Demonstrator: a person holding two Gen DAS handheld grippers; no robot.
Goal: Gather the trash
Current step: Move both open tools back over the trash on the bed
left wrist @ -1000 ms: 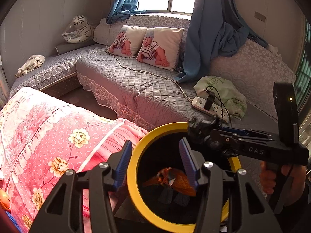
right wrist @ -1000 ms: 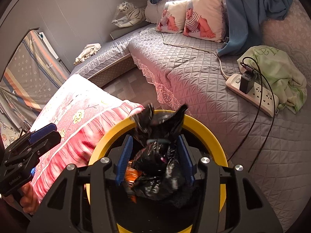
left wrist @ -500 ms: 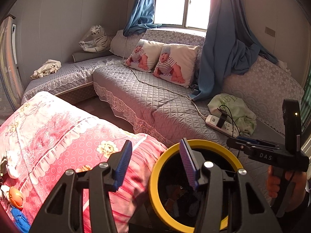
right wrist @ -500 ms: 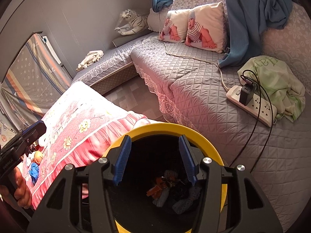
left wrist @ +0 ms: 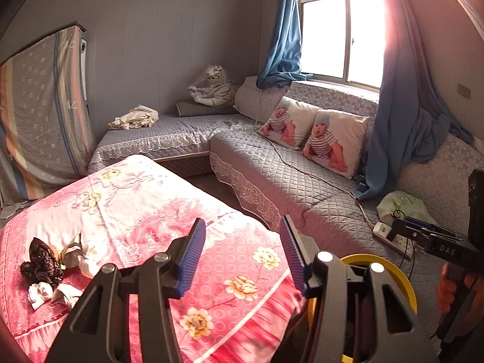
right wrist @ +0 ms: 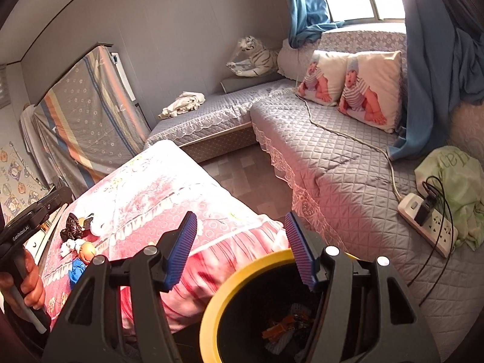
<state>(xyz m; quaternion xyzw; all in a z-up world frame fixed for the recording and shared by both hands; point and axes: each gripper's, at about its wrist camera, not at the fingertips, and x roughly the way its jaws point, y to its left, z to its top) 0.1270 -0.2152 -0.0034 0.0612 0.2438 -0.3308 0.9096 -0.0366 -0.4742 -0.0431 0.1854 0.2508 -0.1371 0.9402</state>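
A yellow-rimmed black bin (right wrist: 242, 275) stands by the pink floral bed and holds orange and dark scraps (right wrist: 284, 326); its rim also shows in the left wrist view (left wrist: 399, 278). A dark crumpled bag (left wrist: 40, 264) and white crumpled tissues (left wrist: 40, 292) lie on the bed's left side, seen small in the right wrist view (right wrist: 72, 227). My left gripper (left wrist: 242, 254) is open and empty above the bed. My right gripper (right wrist: 240, 248) is open and empty above the bin's near rim.
A small doll (right wrist: 86, 249) and a blue item (right wrist: 77, 270) lie on the pink bed (left wrist: 151, 205). A grey quilted sofa (left wrist: 287, 178) carries baby pillows (left wrist: 329, 142), a power strip (right wrist: 429, 227) with cables and a green cloth (right wrist: 453, 178).
The right gripper let a black bag drop into the bin and opened. Both grippers rose and swung left, from over the bin toward the pink bed and its trash.
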